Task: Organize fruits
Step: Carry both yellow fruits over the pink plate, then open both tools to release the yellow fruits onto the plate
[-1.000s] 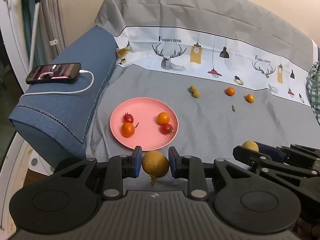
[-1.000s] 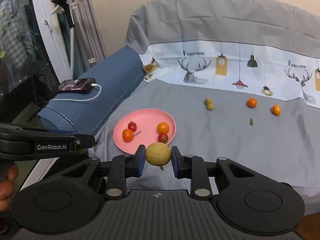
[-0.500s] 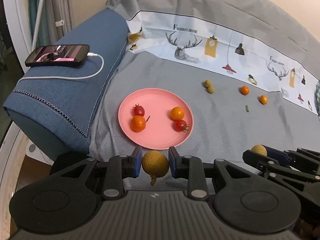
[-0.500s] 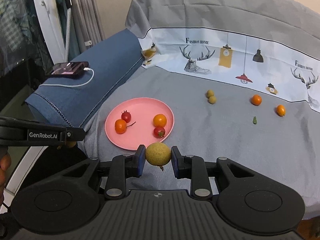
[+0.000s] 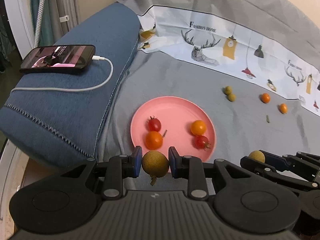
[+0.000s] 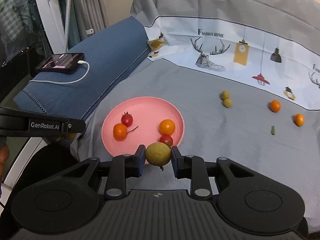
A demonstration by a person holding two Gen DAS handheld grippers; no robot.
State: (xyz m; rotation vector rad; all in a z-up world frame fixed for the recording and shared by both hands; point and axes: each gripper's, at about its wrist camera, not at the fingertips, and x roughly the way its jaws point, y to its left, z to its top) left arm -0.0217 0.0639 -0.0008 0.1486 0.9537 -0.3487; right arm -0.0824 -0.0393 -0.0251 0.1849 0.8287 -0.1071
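Four tomatoes are held in the plate [image 5: 174,108], while each tongs, left [image 5: 155,162] and right [image 6: 158,157], is clenched on a longan above its near rim.

Both grippers — left gripper [image 5: 155,164], right gripper [image 6: 158,158] — have closed in over the pink plate [image 5: 176,108].

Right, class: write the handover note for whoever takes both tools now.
Left tool: shut on a brown-yellow fruit, near the plate's edge.
Right tool: shut on a similar fruit.
Pink plate: holds two red tomatoes and two orange fruits.
Left on the grey cloth: two small green fruits and two orange fruits.
Next, probably: plate both held fruits.
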